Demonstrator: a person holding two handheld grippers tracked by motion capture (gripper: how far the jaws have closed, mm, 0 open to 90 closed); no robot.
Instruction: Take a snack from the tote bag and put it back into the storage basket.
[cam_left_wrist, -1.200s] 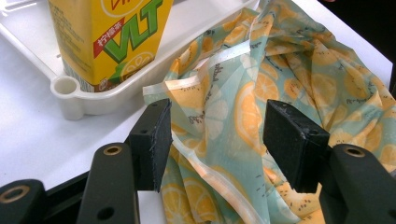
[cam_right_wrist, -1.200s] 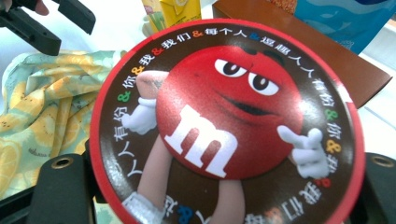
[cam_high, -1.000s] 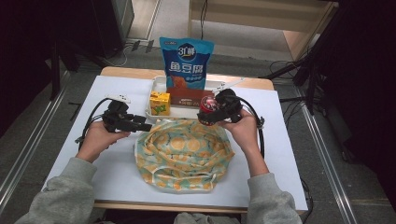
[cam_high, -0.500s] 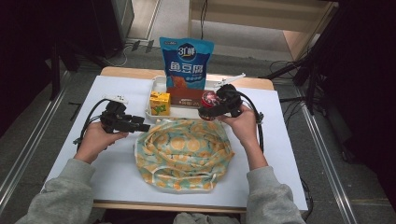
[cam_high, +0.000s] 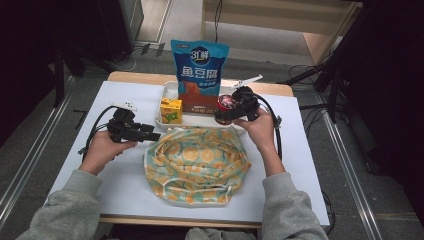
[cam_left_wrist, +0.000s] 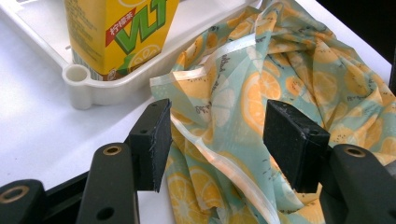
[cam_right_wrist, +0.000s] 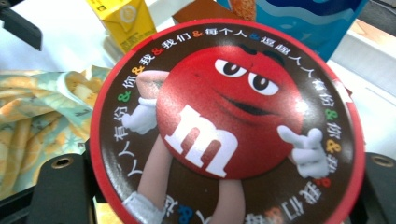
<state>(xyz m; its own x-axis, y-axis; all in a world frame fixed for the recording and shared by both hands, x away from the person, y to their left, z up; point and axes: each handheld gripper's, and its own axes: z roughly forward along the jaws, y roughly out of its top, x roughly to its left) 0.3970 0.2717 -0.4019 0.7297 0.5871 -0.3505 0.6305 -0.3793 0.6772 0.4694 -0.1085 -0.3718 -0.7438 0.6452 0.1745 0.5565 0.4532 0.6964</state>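
A fabric bag (cam_high: 197, 165) printed with orange slices lies open-mouthed on the white table. My left gripper (cam_high: 150, 134) sits at the bag's left edge, open; in the left gripper view its jaws straddle the bag's white-trimmed rim (cam_left_wrist: 219, 126) without closing on it. My right gripper (cam_high: 227, 112) hovers over the far edge of the bag, shut on a round M&M's tin (cam_high: 226, 106). The tin's red-rimmed lid (cam_right_wrist: 224, 126) faces the camera in the right gripper view.
A white tray (cam_high: 167, 90) at the back holds a yellow juice carton (cam_high: 171, 110), a brown box (cam_high: 200, 103) and a tall blue snack bag (cam_high: 200, 70). The tray's corner (cam_left_wrist: 77, 86) lies close to my left jaw. Cables trail from both grippers.
My right gripper with the tin has drifted slightly left and away from the person. The left gripper has barely moved.
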